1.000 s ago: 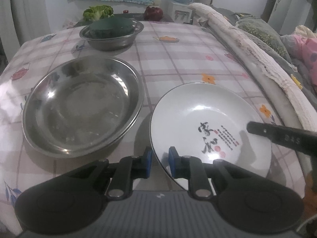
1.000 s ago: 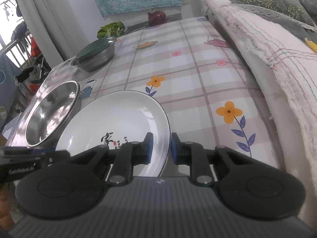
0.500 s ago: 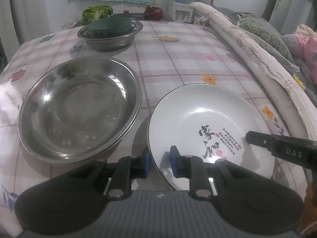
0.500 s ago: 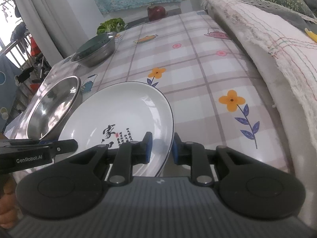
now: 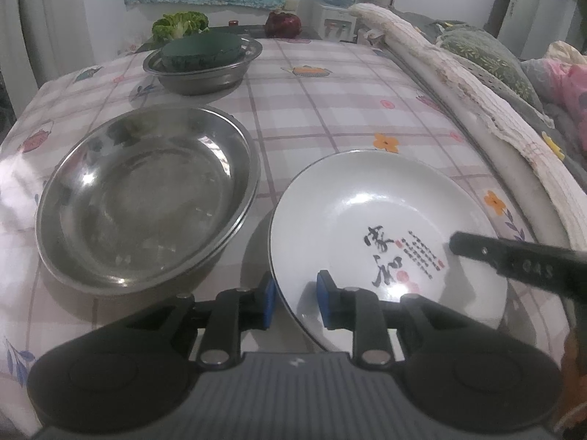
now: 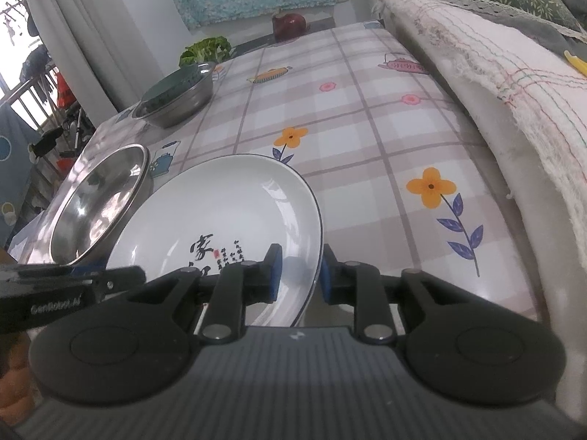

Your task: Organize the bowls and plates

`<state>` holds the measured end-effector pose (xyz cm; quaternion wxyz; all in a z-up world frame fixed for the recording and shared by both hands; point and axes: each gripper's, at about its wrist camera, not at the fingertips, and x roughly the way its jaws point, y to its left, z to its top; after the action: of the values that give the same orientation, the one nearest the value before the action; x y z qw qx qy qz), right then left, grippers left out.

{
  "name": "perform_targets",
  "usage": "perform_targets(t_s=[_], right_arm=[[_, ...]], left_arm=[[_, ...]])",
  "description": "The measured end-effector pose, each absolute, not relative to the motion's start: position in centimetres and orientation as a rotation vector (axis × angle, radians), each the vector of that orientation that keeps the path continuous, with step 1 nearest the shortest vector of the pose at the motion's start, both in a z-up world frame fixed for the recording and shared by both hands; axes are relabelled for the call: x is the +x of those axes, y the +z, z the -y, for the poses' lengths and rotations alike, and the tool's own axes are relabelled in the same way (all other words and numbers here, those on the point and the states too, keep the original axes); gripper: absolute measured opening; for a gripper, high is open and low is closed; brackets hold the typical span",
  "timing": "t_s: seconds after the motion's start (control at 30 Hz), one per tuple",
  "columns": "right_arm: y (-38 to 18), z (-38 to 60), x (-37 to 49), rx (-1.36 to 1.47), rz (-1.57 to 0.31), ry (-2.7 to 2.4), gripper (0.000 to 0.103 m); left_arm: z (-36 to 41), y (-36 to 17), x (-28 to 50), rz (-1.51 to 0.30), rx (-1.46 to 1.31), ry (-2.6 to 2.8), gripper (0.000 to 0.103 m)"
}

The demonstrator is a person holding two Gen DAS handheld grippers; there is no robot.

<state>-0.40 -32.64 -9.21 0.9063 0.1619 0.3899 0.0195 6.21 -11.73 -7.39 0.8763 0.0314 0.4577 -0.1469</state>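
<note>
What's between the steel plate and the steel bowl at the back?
Nothing: only bare checked tablecloth separates the steel plate from the steel bowl, which holds a green bowl. The left wrist view shows it best.

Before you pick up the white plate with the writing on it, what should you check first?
1. Left tongs sit around the white plate rim: ok.
2. Right tongs sit around the rim on the other side: ok.
3. Both tongs are squeezing the rim tightly: cannot tell; some gap shows beside the rim.
4. Plate has no food on it: ok.
5. Big steel bowl beside the plate has nothing in it: ok.
6. Green bowl sits inside the small steel bowl at the far end, away from the plate: ok.
</note>
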Motion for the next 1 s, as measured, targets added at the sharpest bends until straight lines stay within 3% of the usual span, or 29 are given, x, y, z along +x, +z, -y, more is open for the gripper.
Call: perform_targets(t_s=[1.0], right_arm=[[-8.3,32.7,0.4,0.328,-0.756,0.048,0.021]], left_arm=[[11.3,-7.6,7.2,-0.975,0.027,-0.32,0.027]])
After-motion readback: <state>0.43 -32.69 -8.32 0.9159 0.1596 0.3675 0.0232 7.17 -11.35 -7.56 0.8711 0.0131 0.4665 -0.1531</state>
